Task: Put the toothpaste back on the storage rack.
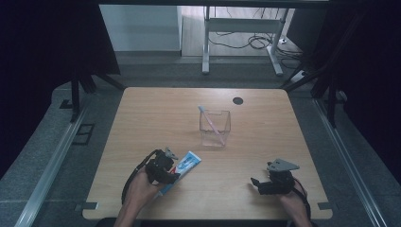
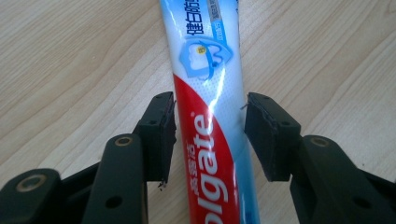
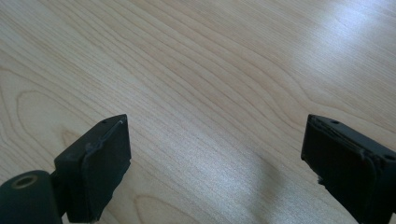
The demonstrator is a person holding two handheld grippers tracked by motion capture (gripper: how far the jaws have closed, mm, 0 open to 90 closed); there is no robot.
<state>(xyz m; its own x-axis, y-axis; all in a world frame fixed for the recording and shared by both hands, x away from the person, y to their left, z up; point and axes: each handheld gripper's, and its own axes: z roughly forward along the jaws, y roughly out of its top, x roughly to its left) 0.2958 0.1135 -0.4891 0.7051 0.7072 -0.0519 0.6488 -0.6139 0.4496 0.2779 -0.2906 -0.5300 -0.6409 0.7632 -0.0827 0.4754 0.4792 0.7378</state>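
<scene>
A red, white and blue toothpaste tube [image 1: 188,164] [image 2: 210,84] lies flat on the wooden table [image 1: 156,113] near its front left. My left gripper [image 1: 174,165] [image 2: 210,135] straddles the tube's middle. Its two pads stand just beside the tube's edges without squeezing it, so it is open. My right gripper [image 1: 255,183] [image 3: 215,158] rests at the front right, pointing left. It is open wide, with bare wood between its pads.
A clear square cup [image 1: 215,127] stands at the table's middle with a pink and blue toothbrush [image 1: 210,120] leaning in it. A dark cable hole [image 1: 238,100] sits at the back. Black curtains and grey floor surround the table.
</scene>
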